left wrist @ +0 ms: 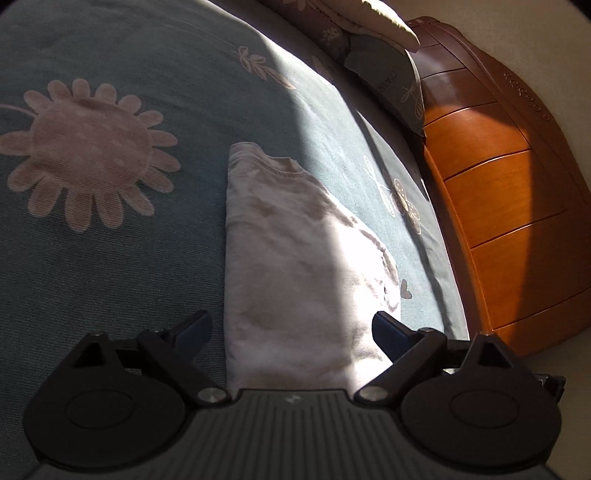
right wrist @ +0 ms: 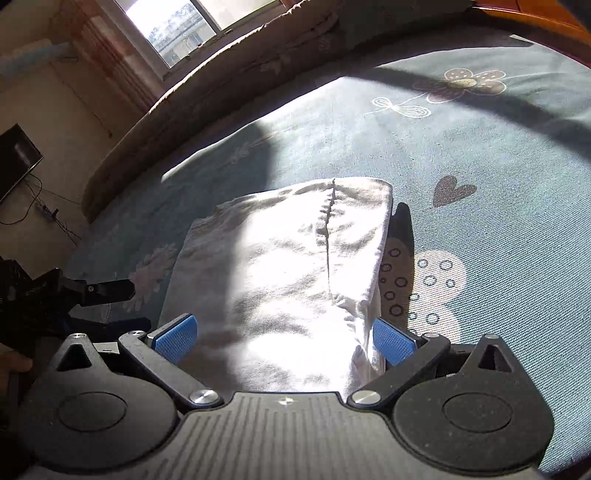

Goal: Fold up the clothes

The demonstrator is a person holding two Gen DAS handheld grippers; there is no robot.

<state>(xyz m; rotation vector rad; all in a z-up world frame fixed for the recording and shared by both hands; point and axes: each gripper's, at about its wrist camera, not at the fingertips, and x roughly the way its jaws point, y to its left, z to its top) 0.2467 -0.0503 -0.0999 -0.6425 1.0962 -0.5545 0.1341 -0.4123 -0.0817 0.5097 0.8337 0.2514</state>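
A white T-shirt (left wrist: pixel 295 266) lies folded into a long strip on the blue-grey bedspread (left wrist: pixel 122 240), its collar at the far end. My left gripper (left wrist: pixel 291 332) hovers open over the near end of the strip, a finger on each side of it. In the right wrist view the same white T-shirt (right wrist: pixel 288 280) lies between the blue pads of my right gripper (right wrist: pixel 284 339), which is open over its other end. The left gripper (right wrist: pixel 110 295) shows at the left edge there, also open.
The bedspread (right wrist: pixel 498 229) carries flower and heart prints. A pillow (left wrist: pixel 391 74) and a wooden headboard (left wrist: pixel 509 206) stand at the right. A brown blanket (right wrist: pixel 229 62) lies along the bed's far edge, with a window (right wrist: pixel 173 26) and a dark screen (right wrist: pixel 14 158) beyond.
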